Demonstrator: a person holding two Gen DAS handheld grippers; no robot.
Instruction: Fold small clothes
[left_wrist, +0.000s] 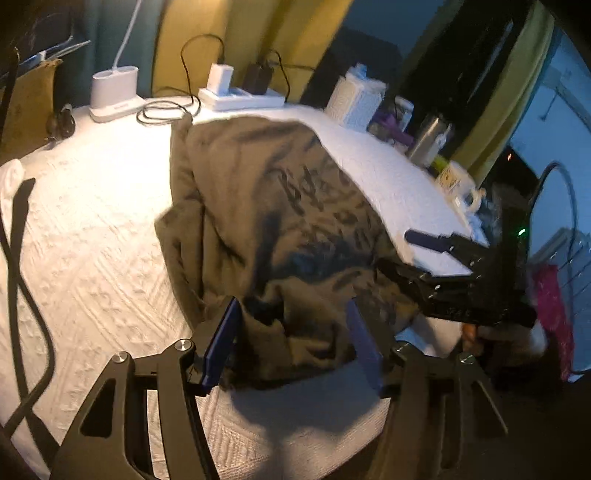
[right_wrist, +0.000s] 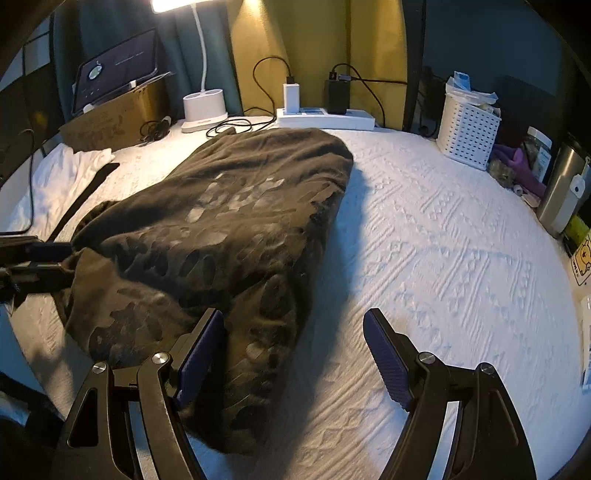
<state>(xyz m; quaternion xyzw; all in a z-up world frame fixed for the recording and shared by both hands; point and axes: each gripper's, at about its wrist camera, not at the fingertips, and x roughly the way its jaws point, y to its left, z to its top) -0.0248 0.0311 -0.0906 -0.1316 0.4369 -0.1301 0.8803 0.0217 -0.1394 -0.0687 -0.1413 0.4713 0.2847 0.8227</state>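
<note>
Olive-brown cloth with a dark, worn print, the garment (right_wrist: 221, 206) lies bunched on the left half of the table (right_wrist: 443, 240), which is covered by a white textured cloth. Its far end reaches almost to the power strip (right_wrist: 325, 118) at the back edge. Its near end hangs close to both grippers.

The left gripper (left_wrist: 291, 306) comes in at the garment's near left corner. Its jaws stand narrow with a thick fold of the fabric bunched between the blue pads. They appear to pinch it, since creases run out from that corner and the edge there casts a shadow on the table.

The right gripper (right_wrist: 293, 314) sits at the garment's near right edge with its jaws wide. The left pad rests against the fabric and the right pad is over bare table cover, so nothing is clamped.

Along the far edge stand a white lamp base (right_wrist: 203, 107), two chargers plugged into the strip, and a cardboard box (right_wrist: 110, 118) with a tablet (right_wrist: 114, 70) leaning in it. A perforated white basket (right_wrist: 467, 133) and a steel flask (right_wrist: 561, 192) sit to the far right. A white cloth (right_wrist: 62, 173) lies at the far left, just beside the garment.
</note>
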